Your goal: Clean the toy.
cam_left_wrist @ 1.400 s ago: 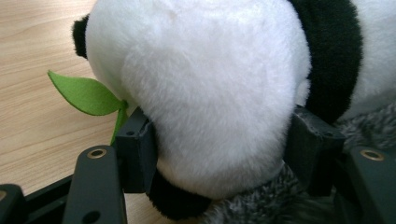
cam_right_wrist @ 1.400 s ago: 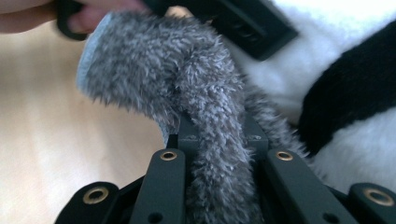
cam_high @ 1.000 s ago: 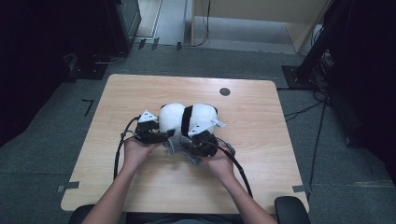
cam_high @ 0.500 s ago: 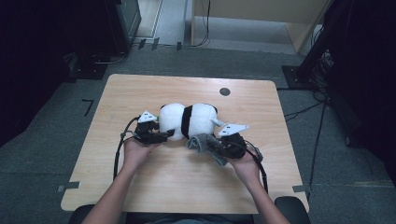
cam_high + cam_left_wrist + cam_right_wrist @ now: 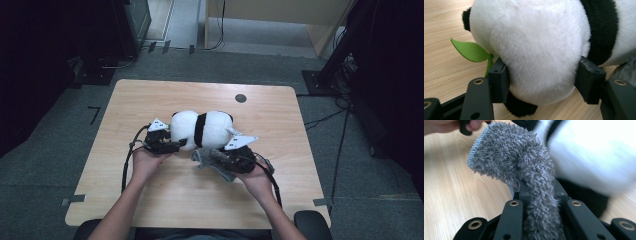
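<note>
Left gripper view: fingers clamp the fluffy white-and-black plush panda (image 5: pixel 534 50); right fingers pinch a shaggy grey cloth (image 5: pixel 524 167).

Table (image 5: pixel 150 200) middle is blocked by the plush panda (image 5: pixel 202 129). Near edge is taken up by two forearms and trailing cables. Bare wood is left along the far edge and both sides; a small dark disc (image 5: pixel 240 98) is set flush there.
</note>
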The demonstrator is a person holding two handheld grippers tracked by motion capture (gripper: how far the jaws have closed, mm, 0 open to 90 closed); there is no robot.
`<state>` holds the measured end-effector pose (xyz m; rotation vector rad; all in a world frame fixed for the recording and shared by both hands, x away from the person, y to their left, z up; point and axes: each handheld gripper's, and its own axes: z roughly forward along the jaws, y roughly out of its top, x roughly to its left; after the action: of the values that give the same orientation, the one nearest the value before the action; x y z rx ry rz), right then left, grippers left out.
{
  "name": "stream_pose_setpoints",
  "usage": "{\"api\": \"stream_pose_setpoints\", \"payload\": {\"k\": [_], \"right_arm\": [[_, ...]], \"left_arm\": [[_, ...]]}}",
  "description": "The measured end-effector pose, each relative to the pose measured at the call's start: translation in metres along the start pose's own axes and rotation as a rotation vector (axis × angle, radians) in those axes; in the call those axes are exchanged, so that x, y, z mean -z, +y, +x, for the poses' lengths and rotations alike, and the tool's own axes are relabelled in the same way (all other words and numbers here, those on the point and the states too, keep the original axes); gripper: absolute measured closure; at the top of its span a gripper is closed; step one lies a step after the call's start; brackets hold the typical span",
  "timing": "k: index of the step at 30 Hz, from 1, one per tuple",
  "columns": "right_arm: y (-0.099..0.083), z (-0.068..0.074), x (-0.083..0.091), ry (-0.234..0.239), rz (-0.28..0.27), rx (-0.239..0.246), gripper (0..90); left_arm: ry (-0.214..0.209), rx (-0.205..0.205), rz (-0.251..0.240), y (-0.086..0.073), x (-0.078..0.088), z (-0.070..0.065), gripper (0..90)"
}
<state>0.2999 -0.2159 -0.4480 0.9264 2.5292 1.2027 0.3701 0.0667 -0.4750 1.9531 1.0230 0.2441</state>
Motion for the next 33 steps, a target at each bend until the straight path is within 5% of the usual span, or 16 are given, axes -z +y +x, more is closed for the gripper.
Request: {"api": "stream_pose_setpoints", "payload": {"k": [8,13,19,33], "right_arm": [[0.033,0.019,-0.051,0.001,0.014,0.061,76.4],[0.039,0.013,-0.064,-0.024,0.003,0.035,76.4],[0.032,0.005,-0.053,-0.032,0.003,0.022,76.3],[-0.011,-0.027,0.003,-0.055,0.013,-0.019,75.9]], "left_arm": [[-0.002,0.001,0.003,0.001,0.001,-0.002,36.9],[-0.001,0.001,0.008,0.001,0.001,-0.001,37.3],[-0.004,-0.003,0.011,0.001,0.001,-0.001,37.3],[-0.015,0.0,0.003,-0.001,0.0,0.0,38.0]]}}
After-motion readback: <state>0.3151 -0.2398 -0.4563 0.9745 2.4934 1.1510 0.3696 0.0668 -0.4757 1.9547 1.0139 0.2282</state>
